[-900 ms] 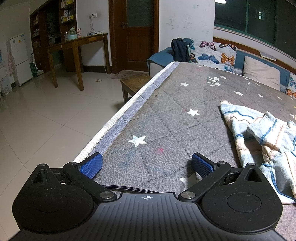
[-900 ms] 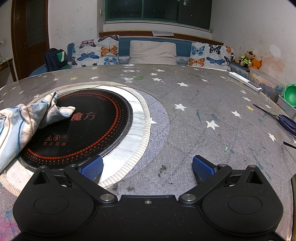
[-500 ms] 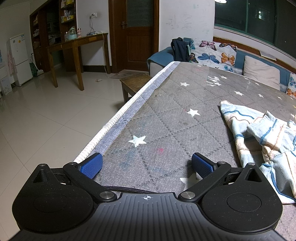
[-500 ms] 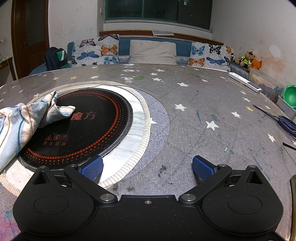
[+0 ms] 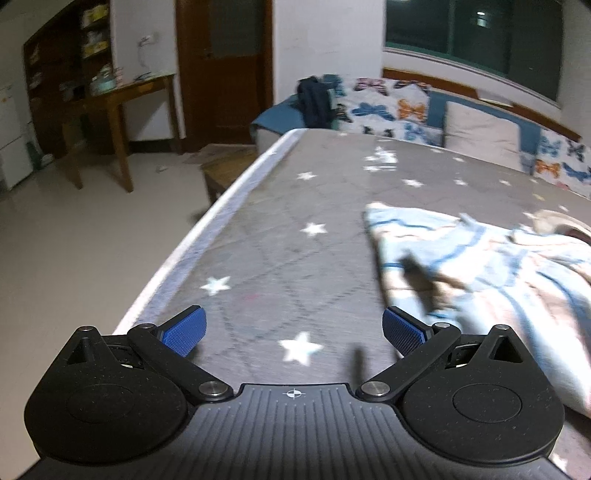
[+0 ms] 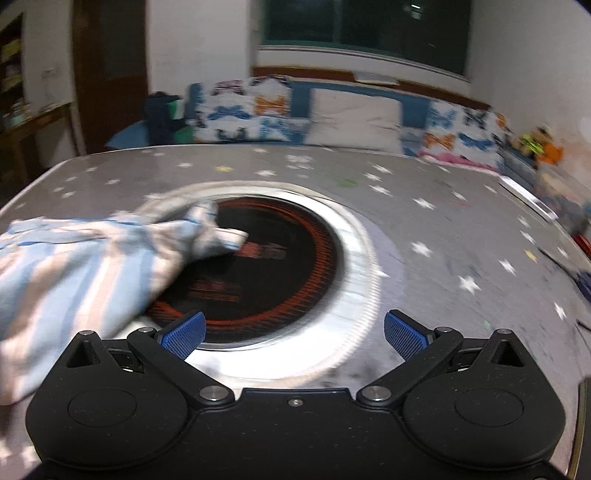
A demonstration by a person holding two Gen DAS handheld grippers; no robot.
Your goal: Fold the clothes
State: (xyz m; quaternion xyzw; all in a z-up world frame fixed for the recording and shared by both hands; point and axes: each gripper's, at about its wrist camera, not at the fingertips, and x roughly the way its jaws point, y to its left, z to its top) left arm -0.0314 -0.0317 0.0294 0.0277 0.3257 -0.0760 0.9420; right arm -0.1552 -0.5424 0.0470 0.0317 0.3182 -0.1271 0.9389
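1. The left gripper [image 5: 293, 328] has its blue pads spread wide with nothing between them; under the gap lies only the grey star-printed cover of the bench [image 5: 280, 236].
2. The right gripper [image 6: 294, 329] is likewise spread wide and empty, above the silvery ring around a round black induction hob [image 6: 269, 266] set into the bench.
3. The task's thing, a crumpled striped cloth [image 5: 491, 269] in pale blue, white and beige, lies on the bench. In the left wrist view it sits to the right of the gripper, its near edge just beside the right-hand pad [image 5: 402, 334]; whether they touch is unclear through the blur.
4. In the right wrist view the same striped cloth [image 6: 92, 266] lies at the left, one corner draped over the hob's black surface.
5. Beyond the bench stand butterfly-print cushions [image 6: 251, 110], a plain pale cushion [image 6: 354, 118] and a dark window [image 6: 365, 29].
6. Both views are motion-blurred.
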